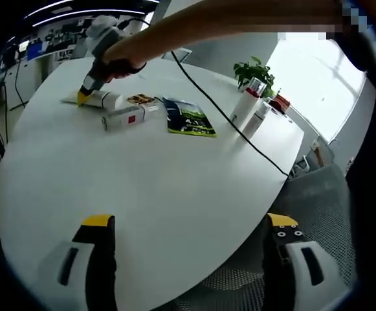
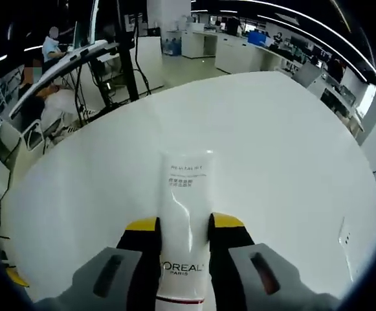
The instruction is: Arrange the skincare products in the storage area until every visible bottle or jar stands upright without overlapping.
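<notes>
The white L'Oreal tube (image 2: pixel 186 227) lies flat on the round white table (image 2: pixel 272 162), and the right gripper (image 2: pixel 185 228) pinches it between its yellow-tipped jaws; from the left gripper view, that gripper (image 1: pixel 84 97) is at the far side of the table, a hand (image 1: pixel 123 61) around its grip. Just beside it lie a white-and-red box (image 1: pixel 128 116) and a green sachet (image 1: pixel 191 118). Two white bottles (image 1: pixel 251 107) stand near a potted plant (image 1: pixel 255 71). The left gripper (image 1: pixel 191 227) hangs spread wide, holding nothing, over the near edge.

Bright window glare (fisheye-warped edges)
</notes>
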`<state>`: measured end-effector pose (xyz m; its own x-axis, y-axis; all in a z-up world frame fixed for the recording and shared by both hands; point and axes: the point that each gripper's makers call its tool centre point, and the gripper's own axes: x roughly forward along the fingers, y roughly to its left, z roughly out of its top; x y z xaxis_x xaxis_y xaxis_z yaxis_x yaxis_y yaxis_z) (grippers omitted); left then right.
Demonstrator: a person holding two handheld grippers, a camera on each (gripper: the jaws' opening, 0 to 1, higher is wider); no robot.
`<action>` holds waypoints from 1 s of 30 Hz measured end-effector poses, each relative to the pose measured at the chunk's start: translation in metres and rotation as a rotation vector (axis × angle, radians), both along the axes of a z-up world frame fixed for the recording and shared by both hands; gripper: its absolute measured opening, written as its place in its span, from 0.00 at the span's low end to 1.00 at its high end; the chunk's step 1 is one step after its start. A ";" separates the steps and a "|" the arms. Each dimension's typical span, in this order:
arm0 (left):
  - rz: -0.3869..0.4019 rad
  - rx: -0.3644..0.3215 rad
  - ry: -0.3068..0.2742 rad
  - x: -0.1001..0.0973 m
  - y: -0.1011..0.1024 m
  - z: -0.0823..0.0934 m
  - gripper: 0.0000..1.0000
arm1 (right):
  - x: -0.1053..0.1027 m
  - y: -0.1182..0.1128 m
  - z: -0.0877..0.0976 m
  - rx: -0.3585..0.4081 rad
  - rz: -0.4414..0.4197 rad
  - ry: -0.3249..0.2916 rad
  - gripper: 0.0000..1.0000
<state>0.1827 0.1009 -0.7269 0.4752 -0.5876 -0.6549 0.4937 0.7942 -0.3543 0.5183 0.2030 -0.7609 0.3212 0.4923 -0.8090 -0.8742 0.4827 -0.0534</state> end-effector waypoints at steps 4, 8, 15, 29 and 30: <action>0.000 0.004 -0.003 0.000 0.001 0.000 0.88 | 0.000 -0.005 0.000 0.018 -0.027 0.014 0.27; 0.001 0.001 -0.008 0.002 0.001 0.001 0.88 | -0.008 -0.013 0.003 0.048 -0.026 0.011 0.27; -0.009 0.013 -0.020 0.004 0.000 0.004 0.88 | -0.011 -0.019 0.014 0.096 0.002 -0.025 0.27; -0.011 0.029 -0.064 0.009 0.004 0.017 0.88 | -0.027 -0.028 0.066 0.218 -0.016 -0.085 0.27; -0.012 0.031 -0.067 0.009 0.003 0.019 0.88 | -0.030 -0.029 0.070 0.226 -0.015 -0.088 0.27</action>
